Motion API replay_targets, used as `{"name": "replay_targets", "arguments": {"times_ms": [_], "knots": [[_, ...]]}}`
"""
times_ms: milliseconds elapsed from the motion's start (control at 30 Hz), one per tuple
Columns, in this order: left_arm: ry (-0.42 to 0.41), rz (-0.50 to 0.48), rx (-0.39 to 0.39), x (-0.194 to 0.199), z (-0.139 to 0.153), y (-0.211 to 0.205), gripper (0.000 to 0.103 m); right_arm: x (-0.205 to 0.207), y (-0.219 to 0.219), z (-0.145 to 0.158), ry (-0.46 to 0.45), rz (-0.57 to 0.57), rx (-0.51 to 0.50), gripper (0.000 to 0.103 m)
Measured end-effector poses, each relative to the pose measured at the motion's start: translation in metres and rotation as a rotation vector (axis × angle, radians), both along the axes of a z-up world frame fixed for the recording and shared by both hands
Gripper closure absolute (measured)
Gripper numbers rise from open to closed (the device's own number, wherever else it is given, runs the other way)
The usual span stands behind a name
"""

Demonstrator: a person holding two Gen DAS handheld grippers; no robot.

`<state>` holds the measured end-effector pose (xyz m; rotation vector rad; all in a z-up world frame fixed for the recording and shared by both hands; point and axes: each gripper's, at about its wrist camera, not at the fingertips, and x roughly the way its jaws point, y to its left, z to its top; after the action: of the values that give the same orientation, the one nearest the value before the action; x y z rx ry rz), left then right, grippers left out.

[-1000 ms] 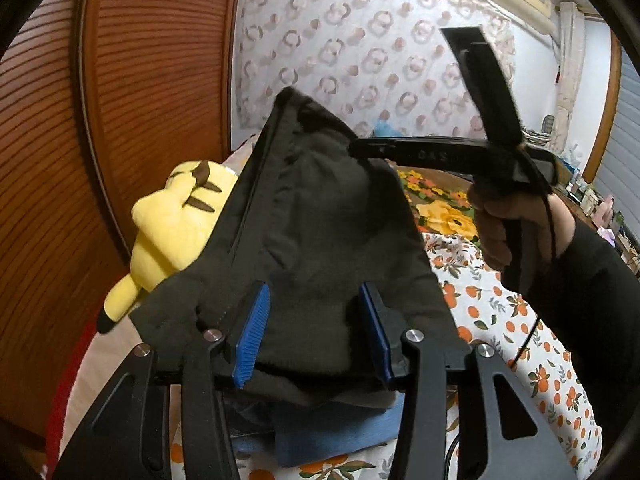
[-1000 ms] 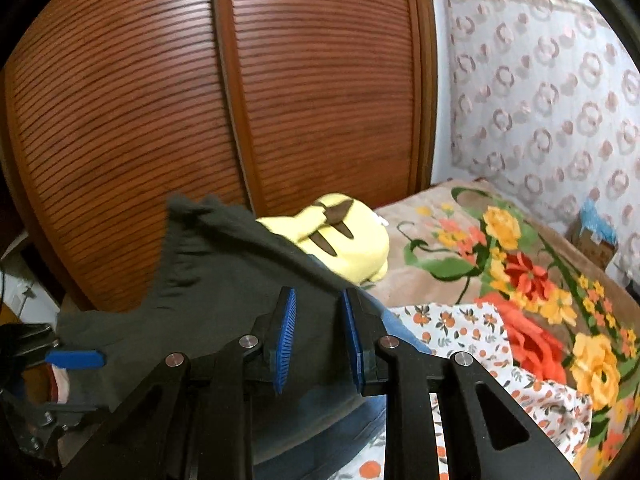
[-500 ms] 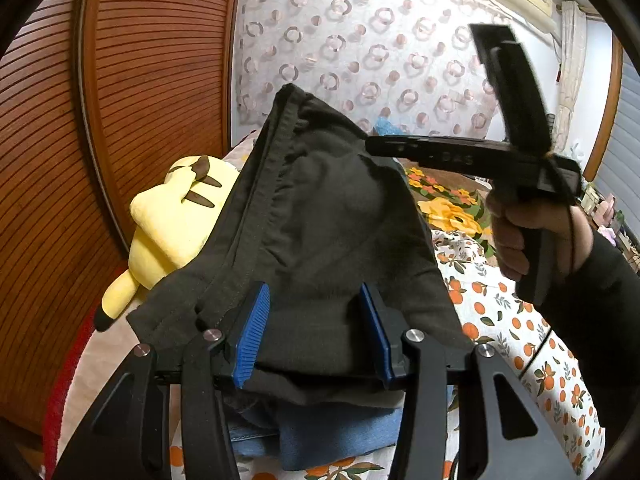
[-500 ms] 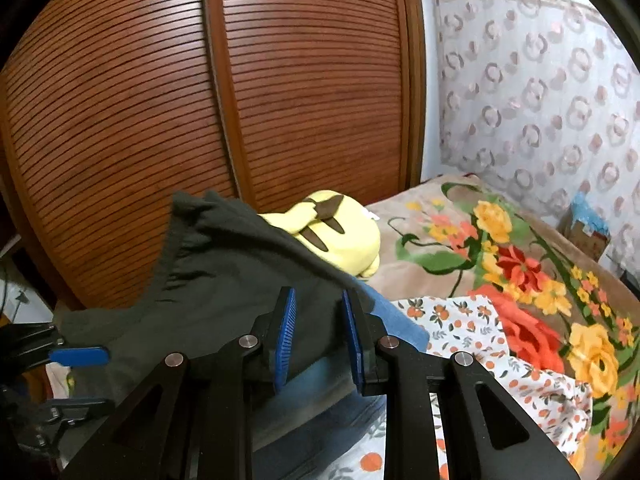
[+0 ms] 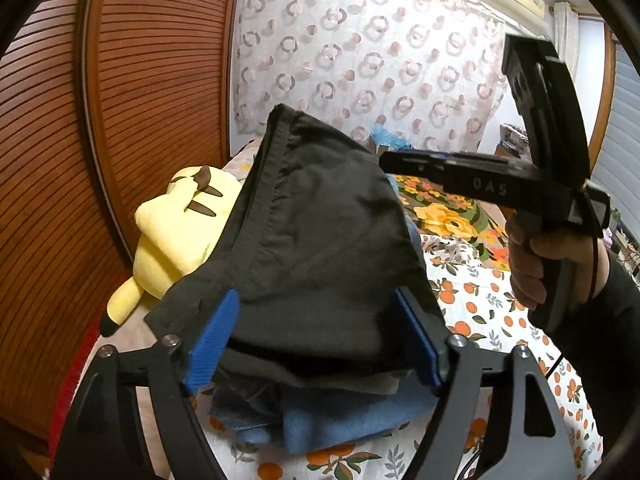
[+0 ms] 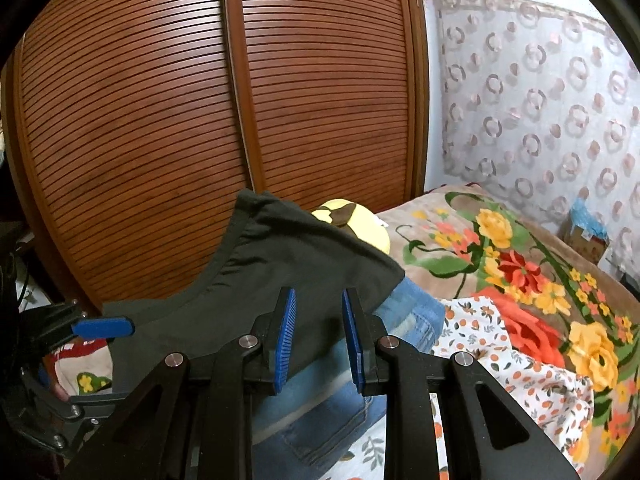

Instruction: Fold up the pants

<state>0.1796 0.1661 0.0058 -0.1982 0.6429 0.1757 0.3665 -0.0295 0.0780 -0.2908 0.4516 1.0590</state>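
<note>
Left gripper (image 5: 316, 336) angled down, jaws just widened, loose around dark pants (image 5: 320, 240). Right gripper (image 6: 318, 334) raised, narrow gap, seemingly pinching nothing.

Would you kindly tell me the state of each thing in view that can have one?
Pants: folded, lying on the jeans.
Jeans: under the pants, on the bed.
Left tongs: open, jaws just widened, pants between them.
Right tongs: narrowly open, gripping nothing visible.
Plush: lying on the bed.
Wardrobe doors: shut.
</note>
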Motion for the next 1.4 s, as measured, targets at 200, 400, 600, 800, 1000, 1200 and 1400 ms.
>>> {"name": "replay_targets", "arguments": {"times_ms": [200, 400, 600, 800, 1000, 1200, 1400], "knots": [[0.008, 0.017, 0.051, -0.009, 0.005, -0.004, 0.021, -0.014, -0.012, -0.001, 0.006, -0.020, 0.012, 0.078], [-0.019, -0.019, 0.037, -0.020, 0.012, -0.015, 0.021, -0.042, -0.032, -0.001, 0.008, -0.080, 0.026, 0.078], [-0.041, -0.096, 0.065, -0.027, 0.017, -0.045, 0.021, -0.087, -0.080, 0.001, -0.004, -0.188, 0.070, 0.075], [-0.078, -0.174, 0.064, -0.035, 0.025, -0.076, 0.021, -0.141, -0.131, 0.000, -0.032, -0.327, 0.105, 0.070], [-0.121, -0.234, 0.071, -0.047, 0.035, -0.112, 0.021, -0.199, -0.174, -0.002, -0.083, -0.501, 0.110, 0.061], [-0.138, -0.257, 0.082, -0.056, 0.039, -0.140, 0.021, -0.252, -0.198, -0.001, -0.127, -0.676, 0.132, 0.041], [-0.158, -0.281, 0.093, -0.068, 0.043, -0.160, 0.021, -0.294, -0.209, 0.001, -0.162, -0.793, 0.155, 0.028]]}}
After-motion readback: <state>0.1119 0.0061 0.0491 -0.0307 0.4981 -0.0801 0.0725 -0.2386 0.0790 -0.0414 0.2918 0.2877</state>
